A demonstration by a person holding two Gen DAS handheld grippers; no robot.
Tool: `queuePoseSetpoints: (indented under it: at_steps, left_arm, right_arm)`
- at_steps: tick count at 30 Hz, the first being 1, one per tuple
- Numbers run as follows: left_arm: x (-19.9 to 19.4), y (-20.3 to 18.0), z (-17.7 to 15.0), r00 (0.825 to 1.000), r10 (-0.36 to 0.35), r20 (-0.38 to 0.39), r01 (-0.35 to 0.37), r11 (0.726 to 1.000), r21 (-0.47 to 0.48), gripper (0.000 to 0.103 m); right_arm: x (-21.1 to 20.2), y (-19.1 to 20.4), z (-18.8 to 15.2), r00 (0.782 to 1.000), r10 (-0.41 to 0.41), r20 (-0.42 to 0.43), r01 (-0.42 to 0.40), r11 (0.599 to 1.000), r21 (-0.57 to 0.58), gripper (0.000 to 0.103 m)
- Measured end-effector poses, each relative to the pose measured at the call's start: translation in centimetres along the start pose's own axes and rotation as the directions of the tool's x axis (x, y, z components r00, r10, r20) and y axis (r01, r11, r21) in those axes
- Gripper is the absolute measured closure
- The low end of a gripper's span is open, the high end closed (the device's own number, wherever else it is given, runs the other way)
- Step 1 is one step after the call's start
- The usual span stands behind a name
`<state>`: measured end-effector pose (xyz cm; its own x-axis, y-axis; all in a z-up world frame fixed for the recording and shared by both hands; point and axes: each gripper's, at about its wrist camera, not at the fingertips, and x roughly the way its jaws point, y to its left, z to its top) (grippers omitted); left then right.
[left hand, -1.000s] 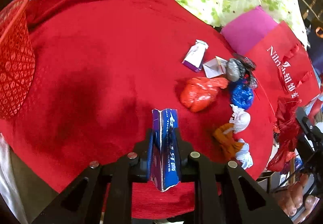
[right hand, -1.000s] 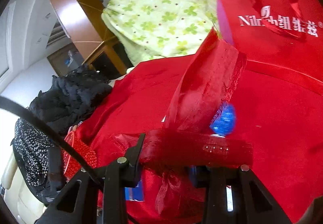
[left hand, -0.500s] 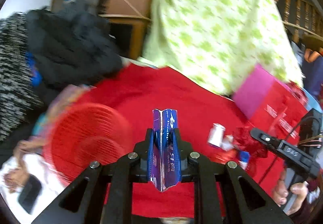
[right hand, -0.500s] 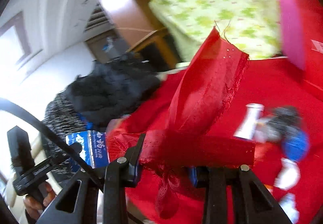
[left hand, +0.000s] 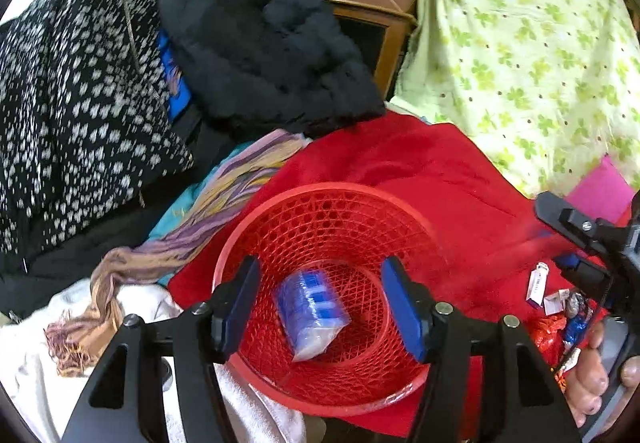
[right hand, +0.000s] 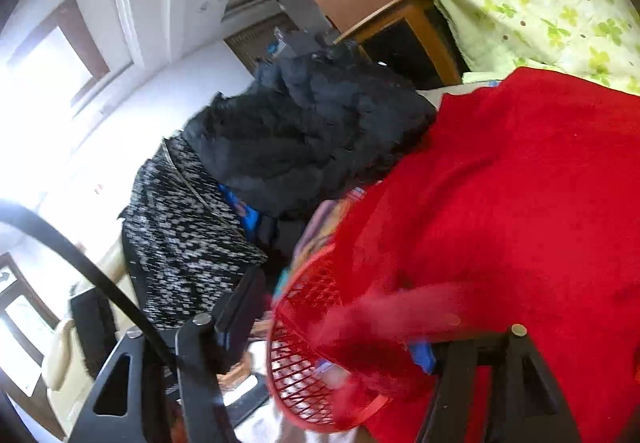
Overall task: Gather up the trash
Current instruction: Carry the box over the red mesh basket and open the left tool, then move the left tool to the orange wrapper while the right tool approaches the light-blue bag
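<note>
A red mesh basket [left hand: 332, 188] sits on the red blanket [left hand: 420, 163]. Inside it lies a blue and white box [left hand: 310, 313], free of any grip. My left gripper [left hand: 322, 305] hovers over the basket, jaws opening, nothing pressed between the blue pads. In the right wrist view my right gripper [right hand: 332, 331] is beside the basket [right hand: 304, 355], jaws opening. A blurred red fabric scrap [right hand: 380, 319] lies across the gap, loose and dropping toward the basket. More trash, a white tube [left hand: 538, 283] and an orange bag [left hand: 548, 331], lies at the right.
A black coat [left hand: 260, 43] and a spotted black-and-white garment [left hand: 72, 83] are piled behind the basket. A striped scarf [left hand: 192, 235] trails to its left over white cloth. A green floral cloth [left hand: 520, 63] covers the back right. A hand [left hand: 592, 363] holds the right gripper [left hand: 560, 243].
Both grippers swung left from the trash pile to the basket. The left let go of the blue box, which now lies in the basket. The right opened off the red scrap.
</note>
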<state>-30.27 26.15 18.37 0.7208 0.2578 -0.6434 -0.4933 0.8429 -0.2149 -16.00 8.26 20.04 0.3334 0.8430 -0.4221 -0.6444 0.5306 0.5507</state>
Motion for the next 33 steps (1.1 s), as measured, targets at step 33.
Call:
queuePoseSetpoints:
  at_steps: [33]
  left_arm:
    - [1.3, -30.2, -16.9, 0.908, -0.245, -0.341, 0.391, 0.789, 0.474, 0.028]
  right_arm:
    - [-33.1, -30.0, -15.4, 0.886, -0.451, -0.106, 0.459, 0.828, 0.323, 0.036]
